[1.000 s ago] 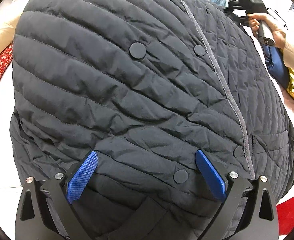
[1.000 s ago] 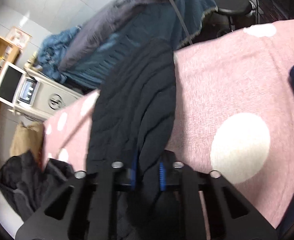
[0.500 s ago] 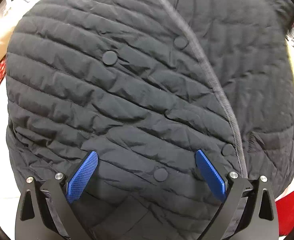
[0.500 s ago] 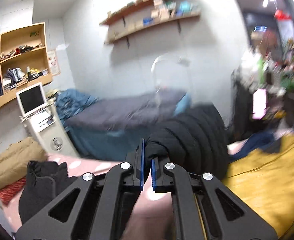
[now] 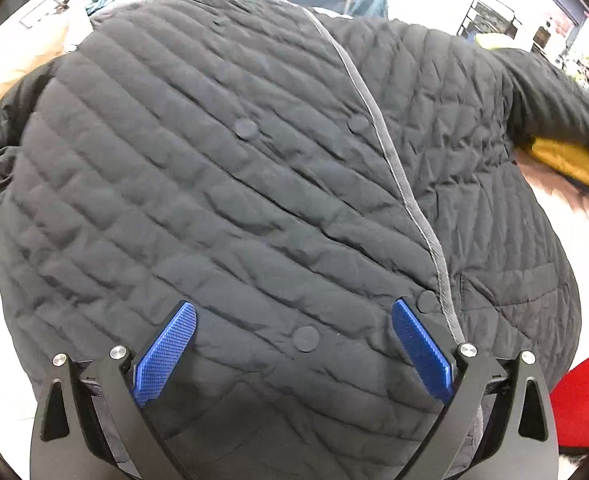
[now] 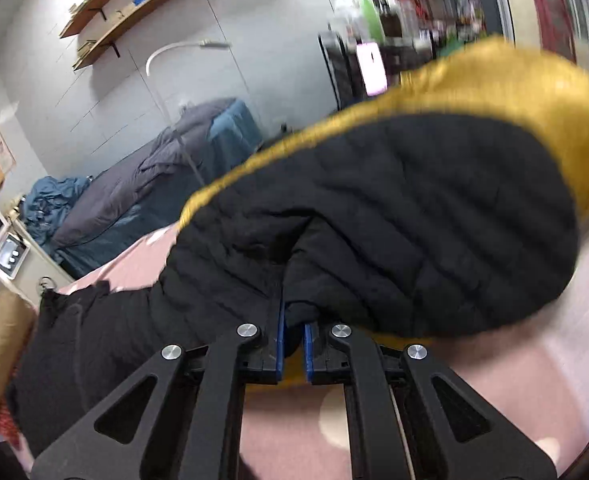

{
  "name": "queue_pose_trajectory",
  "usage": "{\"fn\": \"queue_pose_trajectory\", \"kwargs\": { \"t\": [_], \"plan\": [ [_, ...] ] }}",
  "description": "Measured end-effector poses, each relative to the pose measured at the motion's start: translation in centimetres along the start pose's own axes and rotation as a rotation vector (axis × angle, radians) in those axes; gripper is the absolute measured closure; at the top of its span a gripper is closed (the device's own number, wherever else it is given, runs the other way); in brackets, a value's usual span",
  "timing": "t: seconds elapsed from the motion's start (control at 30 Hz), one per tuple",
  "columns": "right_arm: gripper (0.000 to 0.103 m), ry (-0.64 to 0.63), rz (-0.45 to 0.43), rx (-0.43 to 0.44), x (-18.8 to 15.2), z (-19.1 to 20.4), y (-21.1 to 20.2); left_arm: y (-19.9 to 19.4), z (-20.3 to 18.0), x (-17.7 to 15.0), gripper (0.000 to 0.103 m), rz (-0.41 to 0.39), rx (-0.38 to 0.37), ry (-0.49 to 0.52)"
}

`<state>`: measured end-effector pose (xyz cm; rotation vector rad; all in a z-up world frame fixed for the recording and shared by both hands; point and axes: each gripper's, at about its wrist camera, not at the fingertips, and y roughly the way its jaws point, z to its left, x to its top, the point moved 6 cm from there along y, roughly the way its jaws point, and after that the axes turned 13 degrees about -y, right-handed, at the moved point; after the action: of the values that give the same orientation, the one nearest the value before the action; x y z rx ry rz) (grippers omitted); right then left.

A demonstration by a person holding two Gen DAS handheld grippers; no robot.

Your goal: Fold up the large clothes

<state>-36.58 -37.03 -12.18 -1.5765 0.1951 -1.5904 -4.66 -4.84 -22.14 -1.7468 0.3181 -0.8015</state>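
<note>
The soft, puffy jacket [image 5: 254, 208], probably light, was spread on the pink bed [image 6: 294, 432], its sleeve [image 6: 394, 232] clenched at the cuff by the right hand-held gripper [image 6: 293, 344], the left hand-held gripper [image 5: 294, 354] released above the hem.

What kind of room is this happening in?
Probably a bedroom or lived-in studio: a bed with grey and blue bedding, wall shelves holding books, and a pink dotted cover under the jacket.
</note>
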Motion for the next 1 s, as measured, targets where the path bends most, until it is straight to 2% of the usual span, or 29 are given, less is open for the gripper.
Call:
{"fn": "queue_pose_trajectory", "kwargs": {
  "t": [0.13, 0.17, 0.2, 0.23, 0.3, 0.37, 0.4, 0.43, 0.5, 0.57, 0.63, 0.67, 0.7, 0.77, 0.8, 0.87, 0.9, 1.0],
  "plan": [
    [0.083, 0.012, 0.003, 0.015, -0.8, 0.4, -0.1, -1.4, 1.9, 2.0, 0.007, -0.047, 0.009, -0.038],
    [0.075, 0.011, 0.009, 0.011, -0.9, 0.8, -0.2, -2.1, 2.6, 3.0, 0.007, -0.069, 0.021, -0.039],
    [0.063, 0.017, 0.020, 0.012, -0.9, 1.0, -0.1, -2.8, 3.5, 4.4, 0.007, -0.106, 0.052, -0.033],
    [0.058, 0.025, 0.027, 0.014, -1.0, 1.2, -0.2, -3.5, 4.0, 5.3, 0.007, -0.138, 0.082, -0.024],
    [0.038, 0.031, 0.039, 0.006, -1.6, 2.1, -0.3, -4.8, 5.3, 7.8, 0.006, -0.209, 0.152, -0.010],
    [0.037, -0.020, 0.053, 0.006, -3.6, 3.8, -1.0, -6.1, 6.9, 11.2, 0.006, -0.289, 0.238, 0.005],
    [0.036, -0.045, 0.060, 0.009, -3.9, 4.4, -1.1, -6.4, 7.7, 12.3, 0.006, -0.303, 0.253, 0.005],
    [0.036, -0.097, 0.079, 0.018, -4.9, 5.8, -1.2, -6.4, 8.5, 13.7, 0.006, -0.307, 0.262, -0.003],
    [0.033, -0.168, 0.111, 0.057, -6.4, 8.1, -1.1, -5.5, 10.1, 16.2, 0.007, -0.264, 0.235, -0.046],
    [0.032, -0.251, 0.167, 0.156, -8.5, 11.3, -0.8, -4.6, 11.7, 18.3, 0.009, -0.217, 0.191, -0.102],
    [0.031, -0.335, 0.219, 0.236, -10.8, 14.5, -0.5, -4.2, 12.3, 20.1, 0.014, -0.214, 0.179, -0.123],
    [0.025, -0.372, 0.241, 0.266, -11.8, 15.9, -0.4, -3.9, 12.5, 20.6, 0.016, -0.220, 0.190, -0.111],
    [0.014, -0.421, 0.278, 0.302, -13.3, 17.7, -0.1, -3.9, 12.6, 21.3, 0.016, -0.227, 0.213, -0.093],
    [0.013, -0.495, 0.329, 0.350, -15.5, 20.1, 0.5, -3.2, 12.4, 23.2, 0.015, -0.233, 0.262, -0.050],
    [0.012, -0.544, 0.358, 0.364, -16.8, 21.4, 1.1, -2.6, 12.3, 24.3, 0.015, -0.242, 0.286, -0.027],
    [0.009, -0.623, 0.394, 0.320, -18.5, 22.5, 2.1, -1.2, 12.3, 26.1, 0.015, -0.216, 0.300, 0.044],
    [0.007, -0.679, 0.386, 0.284, -19.1, 22.9, 2.6, -0.5, 12.2, 26.6, 0.015, -0.193, 0.307, 0.079],
    [0.006, -0.716, 0.355, 0.270, -19.8, 23.2, 2.9, 2.0, 11.2, 27.9, 0.015, -0.134, 0.318, 0.210]
  ]
}}
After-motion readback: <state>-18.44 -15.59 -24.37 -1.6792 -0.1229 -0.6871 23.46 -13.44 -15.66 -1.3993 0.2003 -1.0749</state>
